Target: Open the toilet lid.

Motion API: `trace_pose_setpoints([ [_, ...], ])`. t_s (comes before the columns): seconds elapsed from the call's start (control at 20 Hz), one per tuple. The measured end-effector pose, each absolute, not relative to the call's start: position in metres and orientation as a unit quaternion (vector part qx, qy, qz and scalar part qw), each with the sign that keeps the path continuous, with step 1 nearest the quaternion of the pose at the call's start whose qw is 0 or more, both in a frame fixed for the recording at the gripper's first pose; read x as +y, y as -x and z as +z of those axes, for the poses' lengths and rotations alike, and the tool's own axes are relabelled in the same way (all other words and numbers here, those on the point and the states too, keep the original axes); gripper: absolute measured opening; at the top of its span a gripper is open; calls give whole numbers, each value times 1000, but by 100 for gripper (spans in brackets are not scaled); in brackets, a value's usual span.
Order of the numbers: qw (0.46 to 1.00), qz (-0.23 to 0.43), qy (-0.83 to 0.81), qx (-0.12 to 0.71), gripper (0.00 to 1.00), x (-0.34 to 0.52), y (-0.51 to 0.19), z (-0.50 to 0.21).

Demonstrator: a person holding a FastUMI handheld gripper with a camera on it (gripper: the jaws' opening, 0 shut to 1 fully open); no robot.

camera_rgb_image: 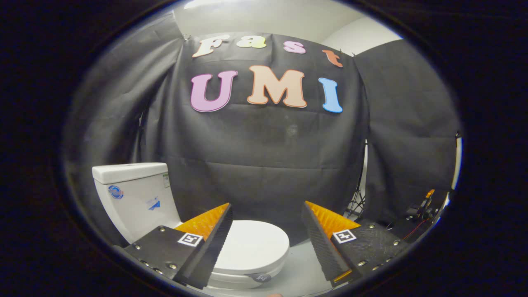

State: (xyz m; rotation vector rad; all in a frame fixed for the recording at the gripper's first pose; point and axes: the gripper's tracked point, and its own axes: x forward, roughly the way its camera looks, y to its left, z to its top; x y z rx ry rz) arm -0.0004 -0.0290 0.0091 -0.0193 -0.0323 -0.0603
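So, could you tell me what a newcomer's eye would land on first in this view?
Most likely the white toilet, its lid down flat, sitting low just beyond the fingers. Its tank stands behind the left finger, against the black cloth wall. The claw is open, holding nothing, with the lid between its fingers.

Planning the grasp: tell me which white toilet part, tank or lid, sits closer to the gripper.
The closed lid, lying flat between and just beyond the open gripper fingers. The tank stands upright behind it, off past the left finger.
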Motion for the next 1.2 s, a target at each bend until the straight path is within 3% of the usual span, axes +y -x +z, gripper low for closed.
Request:
trace_pose_setpoints([
  [0.35, 1000, -17, 24, -6, 99, -23, -1, 2],
  [0.75, 996, -45, -17, 73, 99, -54, -15, -52],
  [1.2, 984, -34, -26, 172, 99, -71, -21, -137],
])
